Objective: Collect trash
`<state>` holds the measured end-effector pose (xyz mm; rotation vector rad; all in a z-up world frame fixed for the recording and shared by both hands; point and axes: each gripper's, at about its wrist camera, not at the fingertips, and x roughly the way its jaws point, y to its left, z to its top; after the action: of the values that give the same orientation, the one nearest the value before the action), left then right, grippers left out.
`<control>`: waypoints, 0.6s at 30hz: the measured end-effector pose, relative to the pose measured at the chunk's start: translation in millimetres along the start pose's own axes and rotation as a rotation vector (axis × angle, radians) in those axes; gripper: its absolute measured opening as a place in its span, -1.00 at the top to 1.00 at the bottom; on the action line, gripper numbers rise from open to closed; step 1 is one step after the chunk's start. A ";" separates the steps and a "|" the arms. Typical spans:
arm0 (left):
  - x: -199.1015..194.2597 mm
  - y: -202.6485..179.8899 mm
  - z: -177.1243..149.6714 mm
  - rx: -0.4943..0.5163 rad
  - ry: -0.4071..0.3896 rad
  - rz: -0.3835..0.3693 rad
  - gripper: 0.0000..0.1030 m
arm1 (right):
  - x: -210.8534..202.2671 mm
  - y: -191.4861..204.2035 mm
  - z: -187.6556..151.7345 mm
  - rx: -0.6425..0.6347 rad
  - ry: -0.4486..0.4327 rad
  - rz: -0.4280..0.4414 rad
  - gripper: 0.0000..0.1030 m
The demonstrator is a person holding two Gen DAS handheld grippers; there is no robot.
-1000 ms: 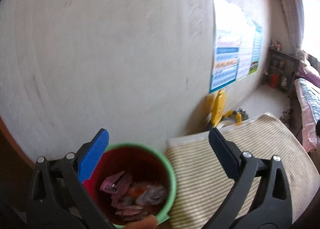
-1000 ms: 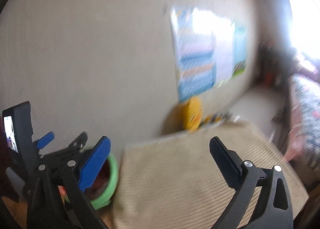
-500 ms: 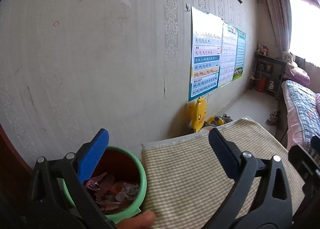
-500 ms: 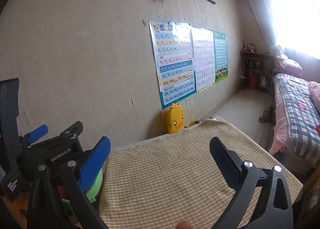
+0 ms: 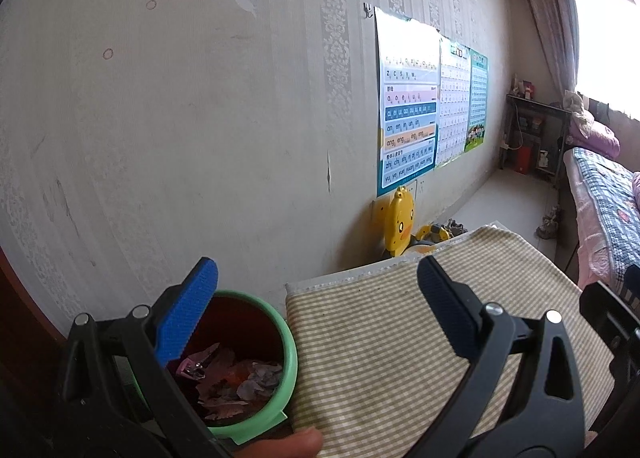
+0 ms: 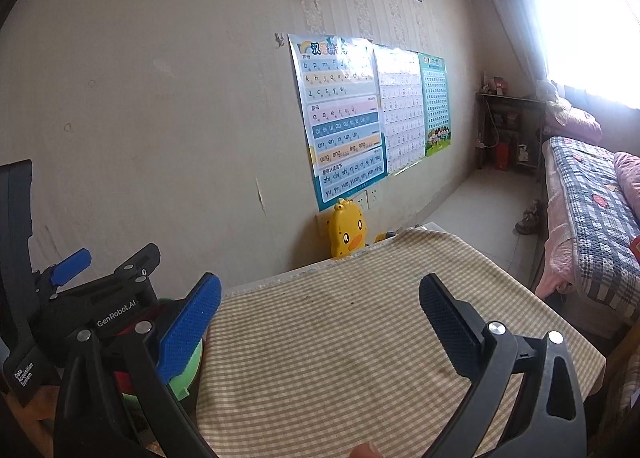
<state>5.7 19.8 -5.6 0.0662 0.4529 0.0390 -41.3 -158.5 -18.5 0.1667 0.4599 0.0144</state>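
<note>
At the table's left edge, just beside the checked cloth (image 5: pixel 400 342), stands a green-rimmed bin (image 5: pixel 256 362) with paper scraps (image 5: pixel 236 378) inside. The left gripper (image 5: pixel 316 310) hovers above bin and cloth, jaws spread wide and empty. The right gripper (image 6: pixel 320 314) hangs over the cloth, equally wide and empty.

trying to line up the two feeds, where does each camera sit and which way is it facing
Left wrist: sits on the open left gripper, facing the wall over the green-rimmed red bin of scraps; a fingertip shows.
Right wrist: sits on the open right gripper, facing the same wall; the left gripper's body shows at left.
Shared: the checked beige tablecloth, yellow duck toy, blue alphabet poster.
</note>
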 end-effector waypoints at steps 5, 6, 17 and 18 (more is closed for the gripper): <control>1.1 0.4 -1.9 0.000 0.007 0.002 -0.90 | 1.8 1.0 -0.2 -0.002 0.007 -0.003 -0.85; 1.5 0.2 -2.4 0.000 0.010 0.003 -0.90 | 1.8 0.8 -0.2 -0.003 0.008 -0.003 -0.85; 8.3 2.9 -4.8 -0.009 0.048 0.000 -0.90 | 6.4 1.8 0.1 -0.005 0.032 -0.013 -0.85; 8.5 2.8 -5.9 -0.009 0.049 -0.001 -0.90 | 7.2 1.7 -0.2 -0.006 0.035 -0.015 -0.85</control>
<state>10.7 23.4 -14.3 0.0561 0.5016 0.0420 -34.9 -156.4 -21.6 0.1573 0.4962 0.0045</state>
